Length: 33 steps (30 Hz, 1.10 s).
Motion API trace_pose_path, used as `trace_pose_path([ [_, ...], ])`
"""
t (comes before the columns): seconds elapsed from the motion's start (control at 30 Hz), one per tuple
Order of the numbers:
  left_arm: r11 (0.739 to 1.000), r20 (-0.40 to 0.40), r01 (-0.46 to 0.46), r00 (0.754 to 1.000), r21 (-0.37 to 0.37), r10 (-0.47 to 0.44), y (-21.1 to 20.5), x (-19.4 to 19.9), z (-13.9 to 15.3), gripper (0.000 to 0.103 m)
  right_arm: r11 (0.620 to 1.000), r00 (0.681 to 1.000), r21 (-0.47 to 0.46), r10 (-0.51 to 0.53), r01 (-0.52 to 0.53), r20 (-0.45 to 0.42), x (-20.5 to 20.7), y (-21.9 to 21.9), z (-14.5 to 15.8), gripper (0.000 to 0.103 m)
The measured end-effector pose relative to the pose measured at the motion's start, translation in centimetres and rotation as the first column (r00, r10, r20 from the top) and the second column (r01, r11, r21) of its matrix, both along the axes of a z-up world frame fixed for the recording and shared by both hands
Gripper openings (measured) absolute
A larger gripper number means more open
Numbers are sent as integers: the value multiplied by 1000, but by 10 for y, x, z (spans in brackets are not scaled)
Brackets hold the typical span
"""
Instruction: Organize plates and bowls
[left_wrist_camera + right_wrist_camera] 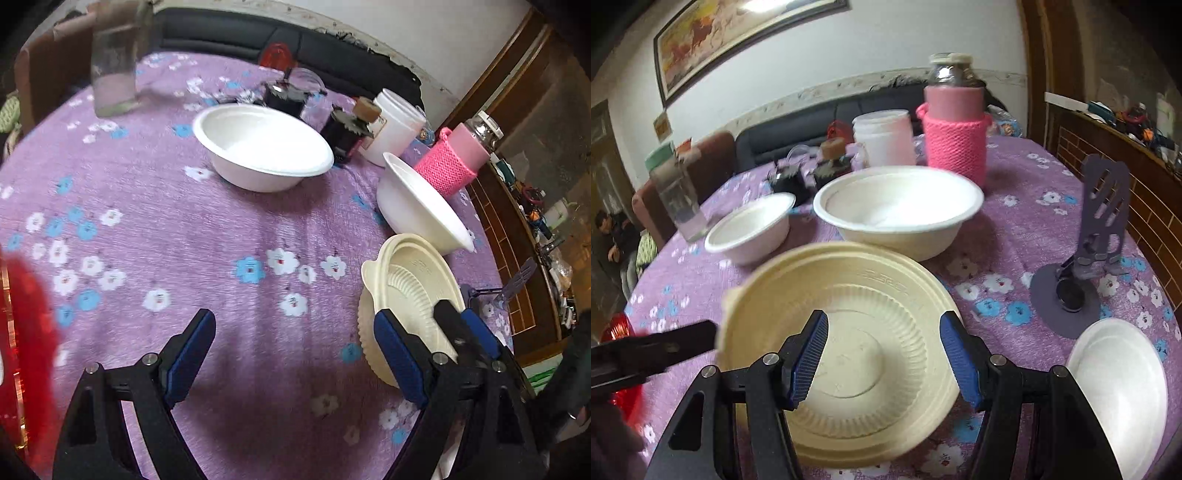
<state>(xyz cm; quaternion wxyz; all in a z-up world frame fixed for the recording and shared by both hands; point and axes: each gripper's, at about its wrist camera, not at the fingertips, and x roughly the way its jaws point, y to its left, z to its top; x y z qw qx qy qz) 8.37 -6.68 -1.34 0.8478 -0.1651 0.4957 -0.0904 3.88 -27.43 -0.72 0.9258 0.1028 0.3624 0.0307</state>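
Note:
A cream ribbed plate (849, 295) lies on the purple flowered tablecloth (1015, 236), seemingly on a second cream plate (367, 343). My right gripper (886, 356) hovers over its middle, open, with only the plate's surface showing between the blue pads. Behind the plate stand a large white bowl (897, 206) and a smaller white bowl (750, 229). A small white dish (1119, 387) lies at the right. My left gripper (295, 350) is open over bare cloth, left of the cream plate (410, 277). One of its black fingers (683, 341) shows blurred by that plate's left rim.
Behind the bowls stand a pink knit-covered bottle (955, 147), a white jar (886, 136), dark jars (343, 136) and a glass bottle (677, 199). A purple spatula-shaped stand (1100, 229) is at the right and a red object (26, 332) at the left table edge.

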Motion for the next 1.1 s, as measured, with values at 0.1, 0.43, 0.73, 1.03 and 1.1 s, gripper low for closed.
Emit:
trace_pose_path([
  [0.1, 1000, -12, 4, 1000, -29, -4, -3, 3, -3, 87, 1000, 1000, 18, -23, 23, 14, 0, -8, 5, 67],
  [0.43, 997, 15, -9, 1000, -78, 11, -2, 3, 1, 87, 996, 997, 54, -68, 67, 21, -1, -21, 6, 67],
  [0.73, 996, -3, 30, 1000, -82, -30, -18, 3, -8, 86, 987, 994, 126, -104, 101, 16, -6, -46, 14, 67],
  [1.03, 997, -6, 57, 998, -55, -58, -33, 1, -12, 86, 986, 990, 108, -131, 125, 47, -12, -49, 19, 67],
  [1.1, 997, 2, 48, 999, -58, -48, -30, -2, -8, 86, 980, 988, 156, -138, 127, 62, -21, -57, 28, 67],
])
